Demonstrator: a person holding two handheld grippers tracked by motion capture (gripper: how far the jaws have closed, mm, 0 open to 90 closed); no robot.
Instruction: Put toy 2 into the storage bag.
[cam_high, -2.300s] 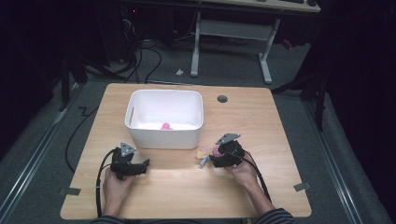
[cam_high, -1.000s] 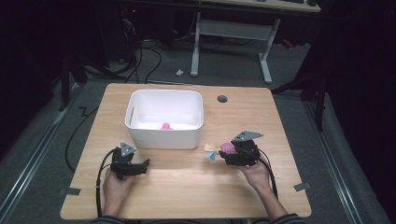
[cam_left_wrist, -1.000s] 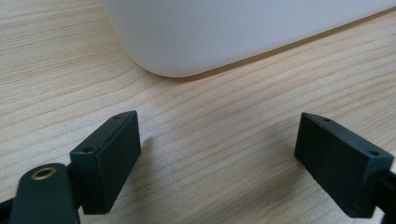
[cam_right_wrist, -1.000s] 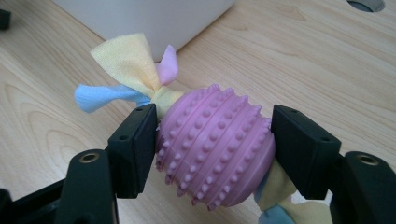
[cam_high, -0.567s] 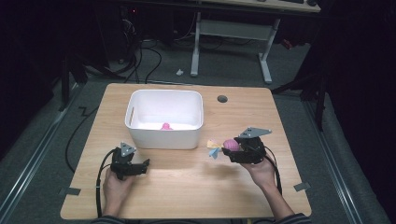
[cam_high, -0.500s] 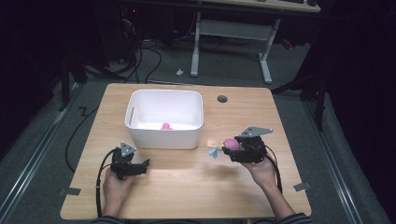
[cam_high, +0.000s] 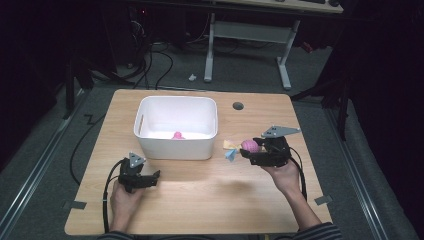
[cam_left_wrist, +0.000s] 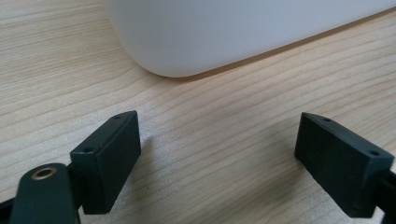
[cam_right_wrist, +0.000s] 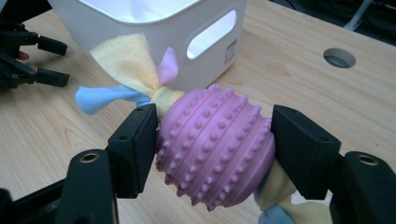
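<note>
My right gripper (cam_high: 246, 152) has its two black jaws pinched on a pink knobbly rubber ball (cam_right_wrist: 215, 145) with yellow, blue and pink fleece strips (cam_right_wrist: 126, 77) knotted through it. In the right gripper view I see the pads pressing both sides of the ball, with the strips fanning out beyond it and more of them hanging below the right pad. From the high view I hold this toy (cam_high: 244, 146) in the air above the light wooden table (cam_high: 210, 200), just to the right of the white rectangular plastic bin (cam_high: 175, 149), apart from its wall. The bin's slotted handle (cam_right_wrist: 210, 34) faces me in the right gripper view. Inside the bin I see a small pink object (cam_high: 177, 135) lying on the floor near the front wall; I cannot tell what it is.

My left gripper (cam_high: 156, 176) rests low on the table near its front left, in front of the bin's left corner. In the left gripper view its jaws stand spread wide, bare wood between them, the bin's rounded corner (cam_left_wrist: 187, 42) just ahead.
</note>
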